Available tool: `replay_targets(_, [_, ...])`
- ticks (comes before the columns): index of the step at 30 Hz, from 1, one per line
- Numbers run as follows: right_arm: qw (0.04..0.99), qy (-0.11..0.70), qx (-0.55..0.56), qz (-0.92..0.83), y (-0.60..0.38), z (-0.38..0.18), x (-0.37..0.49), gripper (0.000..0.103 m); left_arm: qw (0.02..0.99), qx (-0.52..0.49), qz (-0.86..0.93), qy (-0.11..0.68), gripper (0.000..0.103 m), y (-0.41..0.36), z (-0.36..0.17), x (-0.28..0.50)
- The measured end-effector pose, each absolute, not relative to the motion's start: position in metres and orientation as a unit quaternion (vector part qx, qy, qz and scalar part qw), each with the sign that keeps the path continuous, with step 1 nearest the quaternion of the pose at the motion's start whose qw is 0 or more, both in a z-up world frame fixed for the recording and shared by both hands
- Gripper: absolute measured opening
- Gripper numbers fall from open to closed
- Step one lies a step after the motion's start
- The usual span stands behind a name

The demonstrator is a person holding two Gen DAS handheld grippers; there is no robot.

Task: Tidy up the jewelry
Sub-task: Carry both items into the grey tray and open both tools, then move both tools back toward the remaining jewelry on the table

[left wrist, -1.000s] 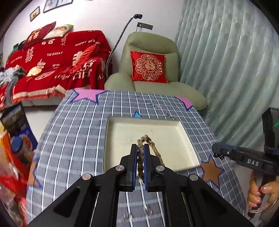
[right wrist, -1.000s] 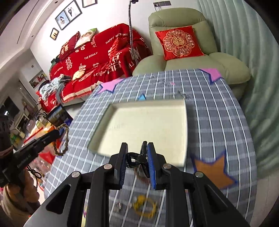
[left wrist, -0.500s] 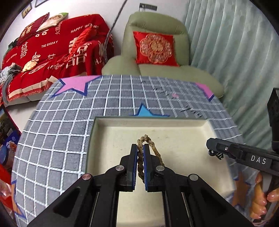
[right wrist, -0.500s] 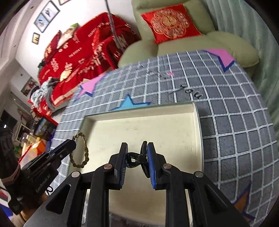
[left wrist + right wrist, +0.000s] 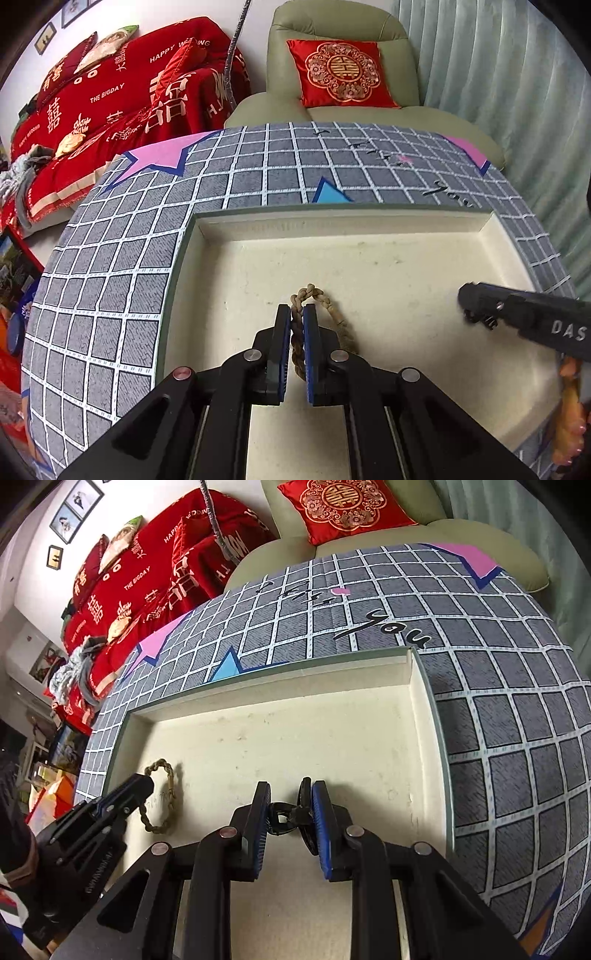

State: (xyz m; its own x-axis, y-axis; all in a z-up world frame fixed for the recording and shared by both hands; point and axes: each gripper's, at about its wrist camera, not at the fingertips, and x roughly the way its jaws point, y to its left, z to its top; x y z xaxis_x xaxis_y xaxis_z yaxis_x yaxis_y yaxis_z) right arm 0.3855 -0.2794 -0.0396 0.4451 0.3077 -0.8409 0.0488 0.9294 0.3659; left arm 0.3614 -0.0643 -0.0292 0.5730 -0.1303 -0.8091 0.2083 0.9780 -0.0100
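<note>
A cream tray (image 5: 369, 229) lies on the checked tablecloth; it also shows in the right wrist view (image 5: 424, 709). My left gripper (image 5: 297, 314) is shut on a tan braided bracelet (image 5: 332, 314) and holds it low over the tray's left part. The bracelet also shows in the right wrist view (image 5: 166, 801), hanging from the left gripper (image 5: 144, 786). My right gripper (image 5: 288, 797) is shut on a black hair clip (image 5: 291, 814) low over the tray's right part. It also shows in the left wrist view (image 5: 469, 306).
The round table (image 5: 110, 258) has a grey checked cloth with pink and blue stars. A green armchair (image 5: 332, 96) with a red cushion and a red-covered sofa (image 5: 110, 96) stand behind it. A curtain (image 5: 498, 74) hangs at the right.
Both grippers have moved forward and down from the table's near edge to low over the tray, each still holding its item.
</note>
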Motion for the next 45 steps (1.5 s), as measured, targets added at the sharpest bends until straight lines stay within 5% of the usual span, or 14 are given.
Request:
replay_targets(3, [0.833, 0.520, 0.173, 0.081, -0.278, -0.040, 0.386, 0.032, 0.883, 0.050, -0.088, 0.458, 0.016, -0.066, -0.034, 0.363])
replay_targets(6, [0.833, 0.515, 0.181, 0.086, -0.278, -0.037, 0.384, 0.061, 0.882, 0.049, -0.080, 0.462, 0.016, -0.065, -0.036, 0.363])
replay_targets(14, [0.842, 0.489, 0.207, 0.097, -0.278, -0.019, 0.378, 0.067, 0.890, 0.048, -0.079, 0.447, 0.018, -0.064, -0.025, 0.358])
replay_targets(15, [0.843, 0.485, 0.212, 0.098, -0.279, -0.015, 0.377, 0.068, 0.890, 0.044, -0.080, 0.446, 0.045, -0.063, -0.024, 0.358])
replay_targets(16, [0.844, 0.481, 0.215, 0.099, -0.279, -0.012, 0.375, 0.068, 0.892, 0.040, -0.076, 0.443, 0.097, -0.062, -0.021, 0.357])
replay_targets(17, [0.846, 0.477, 0.216, 0.099, -0.280, -0.009, 0.373, 0.068, 0.898, 0.037, -0.065, 0.434, 0.103, -0.060, -0.017, 0.355])
replay_targets(27, [0.853, 0.458, 0.231, 0.095, -0.291, 0.021, 0.343, 0.087, 0.920, 0.040, -0.084, 0.382, 0.103, -0.052, 0.024, 0.319])
replay_targets(45, [0.886, 0.410, 0.200, 0.083, -0.295, 0.069, 0.221, 0.090, 0.921, 0.025, -0.073, 0.381, 0.103, 0.015, 0.038, 0.184])
